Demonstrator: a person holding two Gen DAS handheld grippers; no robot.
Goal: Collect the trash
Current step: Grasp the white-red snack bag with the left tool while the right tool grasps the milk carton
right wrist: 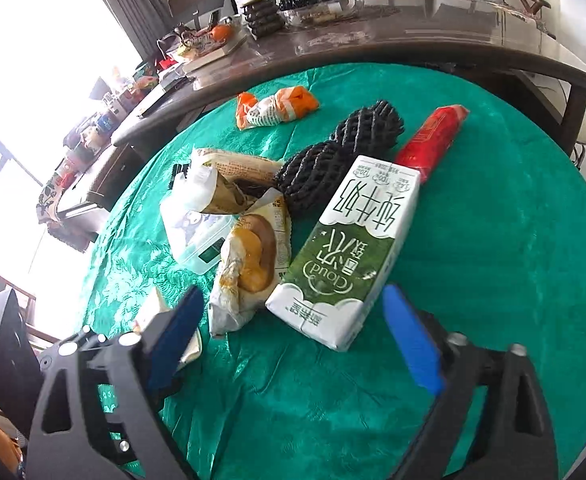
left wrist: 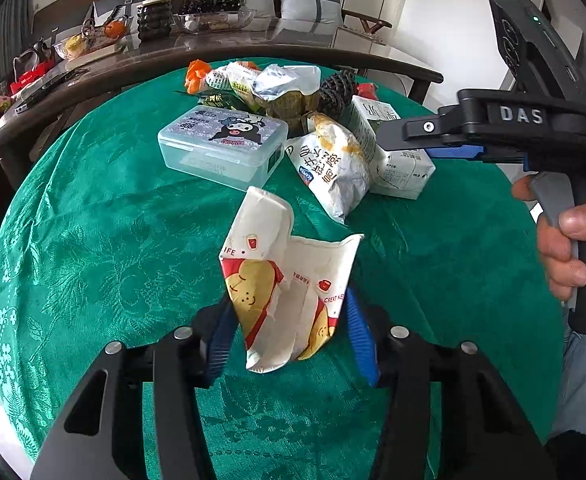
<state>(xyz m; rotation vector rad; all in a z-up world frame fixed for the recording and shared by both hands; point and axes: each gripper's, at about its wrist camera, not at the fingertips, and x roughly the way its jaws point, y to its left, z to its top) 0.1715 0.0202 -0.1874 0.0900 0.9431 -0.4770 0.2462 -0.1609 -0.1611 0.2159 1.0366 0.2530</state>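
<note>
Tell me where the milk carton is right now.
In the right wrist view the milk carton lies flat on the green tablecloth just ahead of the open right claw, between the bread wrapper and the red packet.

The left gripper (left wrist: 289, 332) had its blue fingers (left wrist: 219, 334) pressed against a crumpled wrapper (left wrist: 289, 280), raised off the worktop (left wrist: 93, 240). The right gripper (right wrist: 293, 340) hovered with fingers (right wrist: 411, 338) spread wide; a bare hand (left wrist: 565, 248) gripped its handle.
</note>
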